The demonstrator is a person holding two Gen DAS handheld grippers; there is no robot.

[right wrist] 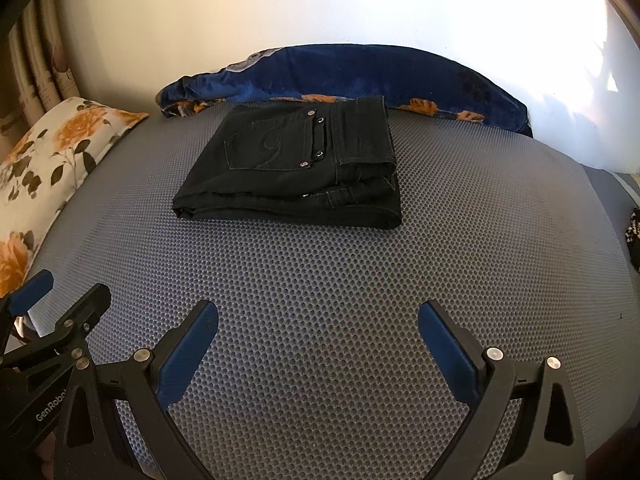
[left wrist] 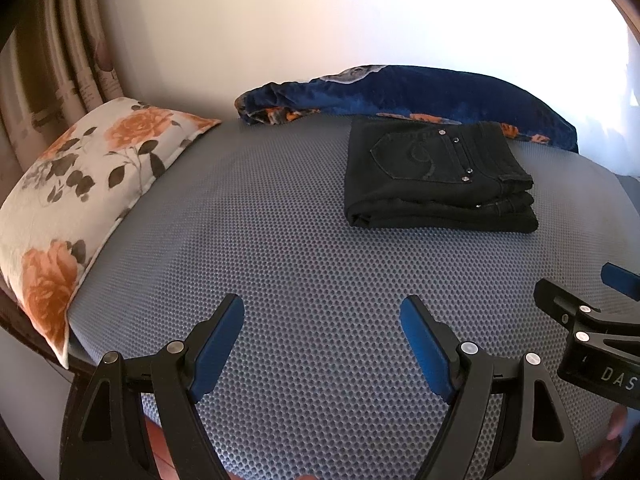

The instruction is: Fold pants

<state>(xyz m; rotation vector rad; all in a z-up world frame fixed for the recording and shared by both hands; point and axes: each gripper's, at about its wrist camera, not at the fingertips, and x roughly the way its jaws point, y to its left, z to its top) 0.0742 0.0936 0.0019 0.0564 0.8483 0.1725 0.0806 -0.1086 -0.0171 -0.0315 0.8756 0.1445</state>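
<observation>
Over the near edge of the grey honeycomb mattress (left wrist: pixel 280 220), the left gripper (left wrist: pixel 322 312) and right gripper (right wrist: pixel 318 316) gape wide, both empty. Beyond them, black jeans (right wrist: pixel 296 168) lie folded, pocket up, well apart from the claws. Blue floral blanket (left wrist: pixel 420 92) behind; rose-print pillow (left wrist: pixel 80 184) to the left.

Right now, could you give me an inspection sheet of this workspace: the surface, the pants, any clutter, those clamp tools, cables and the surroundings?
Surface: grey dotted mat covering the bed, mostly bare.
Job's things: black pants folded into a compact stack, back pocket facing up, lying flat on the mat.
Clutter: blue floral blanket bunched along the far edge; floral pillow at the left edge; a small dark patterned item at the right edge, unclear what.
Grippers: left hand-held gripper open, empty; right hand-held gripper open, empty; both apart from the pants.
Cables: nothing seen.
Surroundings: pale wall behind; curtain at left.
</observation>
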